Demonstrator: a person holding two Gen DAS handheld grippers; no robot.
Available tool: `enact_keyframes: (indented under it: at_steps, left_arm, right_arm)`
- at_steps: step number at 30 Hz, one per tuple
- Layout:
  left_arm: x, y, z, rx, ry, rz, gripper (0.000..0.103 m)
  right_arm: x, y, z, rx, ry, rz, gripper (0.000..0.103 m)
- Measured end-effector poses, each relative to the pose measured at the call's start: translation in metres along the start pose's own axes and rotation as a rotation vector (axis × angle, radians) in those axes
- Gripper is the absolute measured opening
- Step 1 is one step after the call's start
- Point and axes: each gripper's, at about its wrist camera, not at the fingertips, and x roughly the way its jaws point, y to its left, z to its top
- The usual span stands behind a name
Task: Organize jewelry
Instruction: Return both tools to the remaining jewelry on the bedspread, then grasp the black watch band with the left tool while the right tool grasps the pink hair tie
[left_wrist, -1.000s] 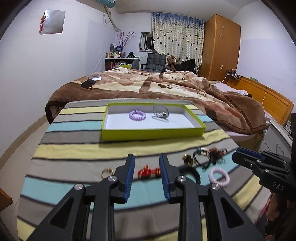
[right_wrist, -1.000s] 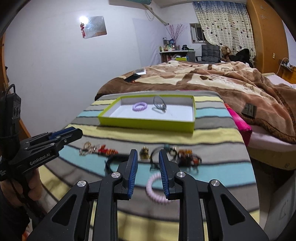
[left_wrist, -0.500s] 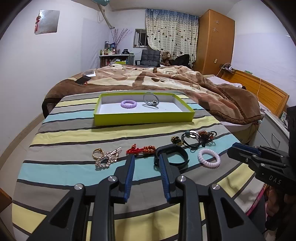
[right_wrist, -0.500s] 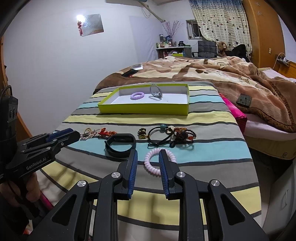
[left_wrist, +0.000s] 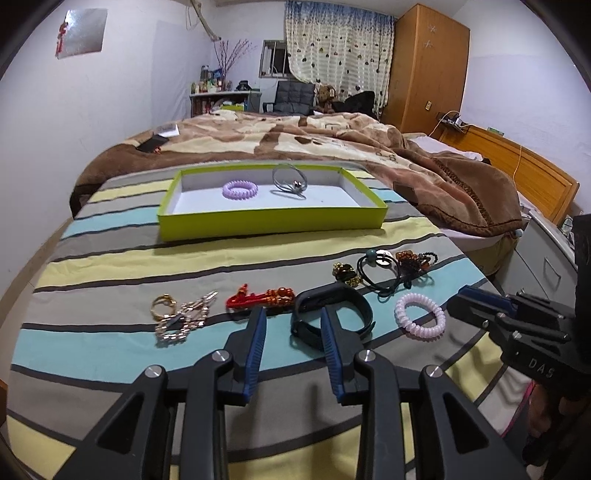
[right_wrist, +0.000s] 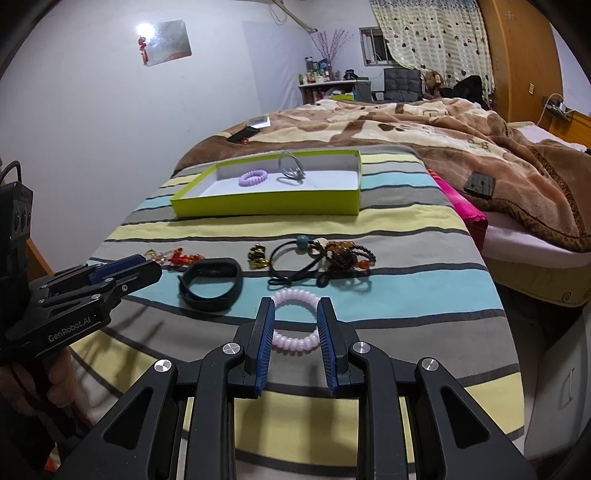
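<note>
A lime-green tray (left_wrist: 271, 222) (right_wrist: 266, 205) at the far side of the striped table holds a purple coil hair tie (left_wrist: 240, 189) and a silver bangle (left_wrist: 290, 179). Loose on the cloth lie gold pieces (left_wrist: 177, 317), a red beaded piece (left_wrist: 260, 296), a black wristband (left_wrist: 332, 314) (right_wrist: 210, 282), black hair elastics with beads (left_wrist: 384, 271) and a pink coil hair tie (left_wrist: 420, 319) (right_wrist: 295, 319). My left gripper (left_wrist: 293, 319) is open, near the black wristband. My right gripper (right_wrist: 294, 308) is open, its fingers on either side of the pink coil hair tie, above it.
The table wears a striped cloth (left_wrist: 110, 258). A bed with a brown blanket (left_wrist: 332, 144) lies beyond it. A pink cloth (right_wrist: 461, 206) and a grey cabinet (left_wrist: 539, 258) stand at the table's right edge. A wardrobe (left_wrist: 424, 66) stands at the back.
Both grippers have pulled back toward the near edge of the table and risen, so more loose jewelry shows. Both stay open and empty.
</note>
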Motion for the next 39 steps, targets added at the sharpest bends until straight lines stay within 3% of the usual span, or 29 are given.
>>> enact_keyframes:
  at_steps: [17, 19, 22, 39]
  left_arm:
    - [0.045, -0.006, 0.009, -0.035, 0.166, 0.035, 0.031]
    - [0.047, -0.008, 0.009, -0.030, 0.169, 0.032, 0.023]
    - [0.047, -0.015, 0.009, -0.004, 0.164, 0.049, 0.020]
    - [0.023, 0.001, -0.001, -0.037, 0.124, 0.022, 0.007]
  right_arm:
    - [0.037, -0.006, 0.004, -0.008, 0.144, -0.045, 0.024]
    - [0.039, -0.003, 0.004, -0.029, 0.149, -0.068, 0.015]
    - [0.039, -0.001, 0.004, -0.048, 0.151, -0.092, 0.010]
    - [0.018, 0.003, 0.003, -0.008, 0.089, -0.060, 0.009]
